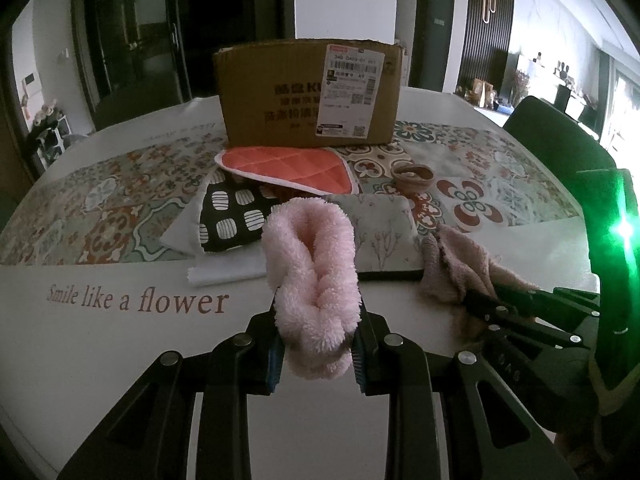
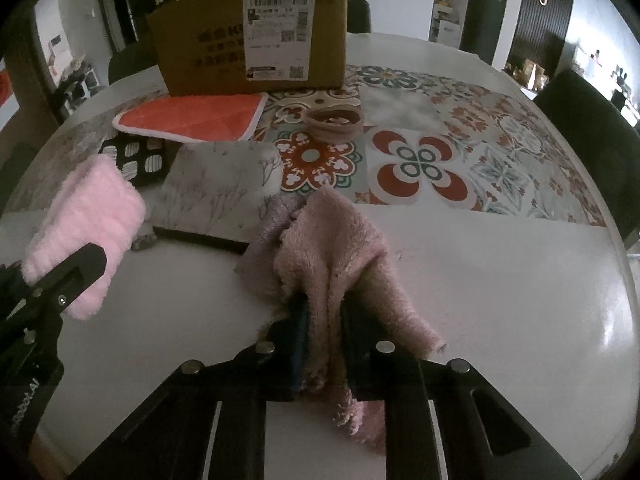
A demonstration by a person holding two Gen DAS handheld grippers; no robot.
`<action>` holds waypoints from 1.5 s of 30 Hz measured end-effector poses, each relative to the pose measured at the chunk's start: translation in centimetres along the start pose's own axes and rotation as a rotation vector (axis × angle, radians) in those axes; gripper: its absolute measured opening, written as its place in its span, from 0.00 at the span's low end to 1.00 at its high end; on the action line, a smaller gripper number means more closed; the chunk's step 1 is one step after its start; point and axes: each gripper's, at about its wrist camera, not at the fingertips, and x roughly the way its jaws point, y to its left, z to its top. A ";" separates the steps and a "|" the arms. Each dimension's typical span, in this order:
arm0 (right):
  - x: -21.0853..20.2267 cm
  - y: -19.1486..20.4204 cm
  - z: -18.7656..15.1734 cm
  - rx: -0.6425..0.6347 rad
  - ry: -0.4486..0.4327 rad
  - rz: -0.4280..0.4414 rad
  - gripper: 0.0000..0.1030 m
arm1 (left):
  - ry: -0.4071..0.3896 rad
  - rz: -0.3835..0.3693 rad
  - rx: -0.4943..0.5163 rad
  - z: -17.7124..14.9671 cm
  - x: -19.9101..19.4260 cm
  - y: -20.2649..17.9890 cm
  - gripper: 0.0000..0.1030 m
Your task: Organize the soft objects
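Soft objects, two in hand at once. Left gripper is clamped on a fluffy pink cloth, pads pressing its lower part, the rest standing up ahead of the tips and just clear of the table. Right gripper has its jaws pinched on a dusty-pink towel; a fold runs between the pads, the bulk lies bunched on the table ahead of the tips, and a loose flap trails back under the right finger.

Outward from the tools: touching the towel's far-left edge lies a flat grey pouch with a branch print, its dark underside showing at the near edge. Beyond that, a black-and-white patterned cloth and an orange quilted pad, overlapping. Farther right of these, a small brown rolled piece sits alone on the tiled mat. Farthest from both tools stands a cardboard box, top flaps up; its inside is hidden.

Judgement: pick-up step, with the box as the likely destination. To do it well, lift the towel straight up until the trailing flap clears the table, so it does not drag the pouch. Keep the two hands apart so the cloths do not tangle, and carry both high enough to clear the box wall.
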 end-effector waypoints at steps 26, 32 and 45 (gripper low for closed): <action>-7.4 -0.4 1.9 0.073 -0.198 0.052 0.14 | -0.099 0.004 -0.013 1.7 -4.2 1.1 0.27; -10.4 0.7 3.5 0.053 -0.279 0.087 0.14 | -0.154 0.012 -0.006 3.8 -6.2 2.2 0.27; -13.2 3.0 8.9 0.039 -0.409 0.154 0.14 | -0.237 0.024 0.022 9.7 -7.6 4.9 0.27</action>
